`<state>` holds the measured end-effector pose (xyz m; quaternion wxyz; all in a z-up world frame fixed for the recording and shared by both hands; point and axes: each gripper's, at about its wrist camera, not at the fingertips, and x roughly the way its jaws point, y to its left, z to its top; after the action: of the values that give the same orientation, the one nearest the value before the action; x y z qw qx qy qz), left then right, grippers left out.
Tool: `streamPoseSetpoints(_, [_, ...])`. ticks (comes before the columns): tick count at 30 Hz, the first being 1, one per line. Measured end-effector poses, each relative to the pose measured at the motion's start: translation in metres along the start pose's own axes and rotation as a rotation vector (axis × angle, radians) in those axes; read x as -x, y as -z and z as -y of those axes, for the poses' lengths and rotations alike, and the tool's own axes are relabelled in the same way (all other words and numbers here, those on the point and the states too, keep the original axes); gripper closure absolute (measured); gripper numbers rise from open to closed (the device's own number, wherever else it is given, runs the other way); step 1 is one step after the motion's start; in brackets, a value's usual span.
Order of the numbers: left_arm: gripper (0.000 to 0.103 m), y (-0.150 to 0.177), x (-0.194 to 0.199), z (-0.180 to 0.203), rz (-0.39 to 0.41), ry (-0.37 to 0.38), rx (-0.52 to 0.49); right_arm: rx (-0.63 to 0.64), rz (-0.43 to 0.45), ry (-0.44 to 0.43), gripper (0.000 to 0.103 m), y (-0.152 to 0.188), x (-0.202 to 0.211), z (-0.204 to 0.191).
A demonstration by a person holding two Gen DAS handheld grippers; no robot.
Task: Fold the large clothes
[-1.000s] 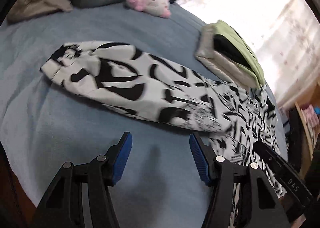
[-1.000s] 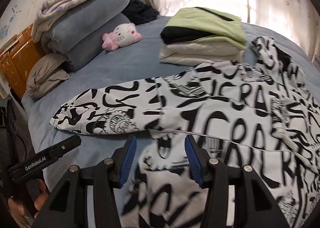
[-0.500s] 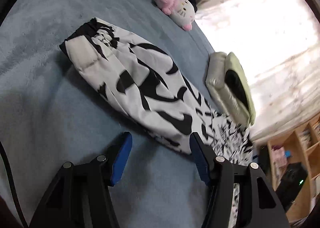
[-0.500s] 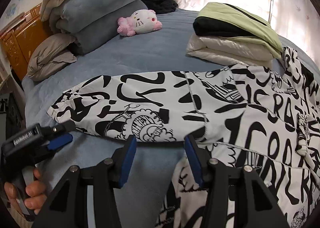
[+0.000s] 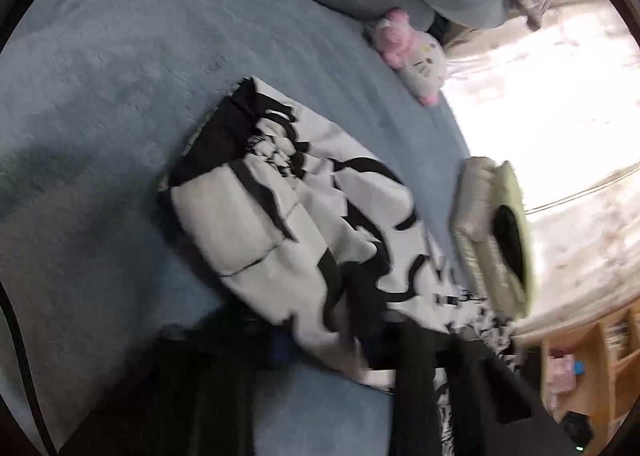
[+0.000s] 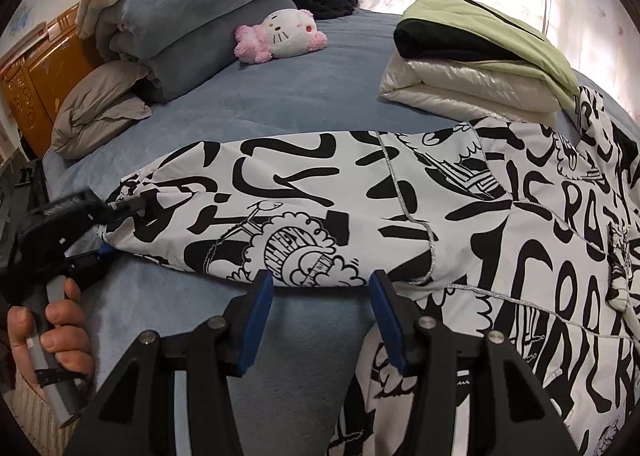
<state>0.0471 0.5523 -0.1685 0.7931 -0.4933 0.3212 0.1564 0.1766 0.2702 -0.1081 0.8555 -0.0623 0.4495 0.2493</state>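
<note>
A: Here, where does the jacket (image 6: 400, 208) lie?

B: Flat on the blue bed cover (image 6: 280, 96), printed black on white. I see 1 sleeve (image 6: 256, 208) stretched toward the bed's edge, its cuff (image 5: 224, 144) nearest the left side.

A: State of the left gripper (image 6: 110, 232)?

B: Its jaws have just been closing, and my right wrist view shows them pinched on the sleeve at the cuff end. The left wrist view is blurred, so I read the fingers there only as dark shapes with cloth across them. A hand (image 6: 44, 332) grips its handle.

A: And the right gripper (image 6: 320, 316)?

B: Parted, with 2 blue pads (image 6: 256, 320) just short of the sleeve's near edge and nothing between them.

A: Surroundings?

B: Folded jackets (image 6: 476, 68) stacked beyond the sleeve, a pink plush toy (image 6: 280, 36), and rolled blankets (image 6: 192, 8).
</note>
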Motion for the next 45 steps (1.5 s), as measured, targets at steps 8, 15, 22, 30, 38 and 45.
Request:
streamPoseSetpoints(8, [0.096,0.017,0.061,0.09,0.173,-0.098,-0.314,-0.09,0.049,-0.034,0.053,0.002,0.037,0.029])
streamPoseSetpoints(15, [0.096,0.062,0.12,0.22,0.274,-0.052,-0.622,-0.227,0.134,-0.053,0.053,0.026,0.106,0.088])
streamPoseSetpoints(22, [0.096,0.138,0.145,0.338,0.221,0.088,-0.821,-0.397,0.196,-0.014,0.053,0.075,0.17,0.171])
streamPoseSetpoints(30, [0.096,0.276,0.089,0.438,0.053,0.156,-1.024,-0.57,0.269,0.072,0.053,0.136,0.227,0.269])
streamPoseSetpoints(38, [0.083,0.414,-0.019,0.445,-0.221,0.054,-1.23,-0.722,0.268,0.115,0.053,0.19,0.244,0.336])
streamPoseSetpoints(45, [0.055,0.452,-0.048,0.405,-0.386,-0.003,-1.266,-0.791,0.25,0.09,0.052,0.211,0.243,0.36])
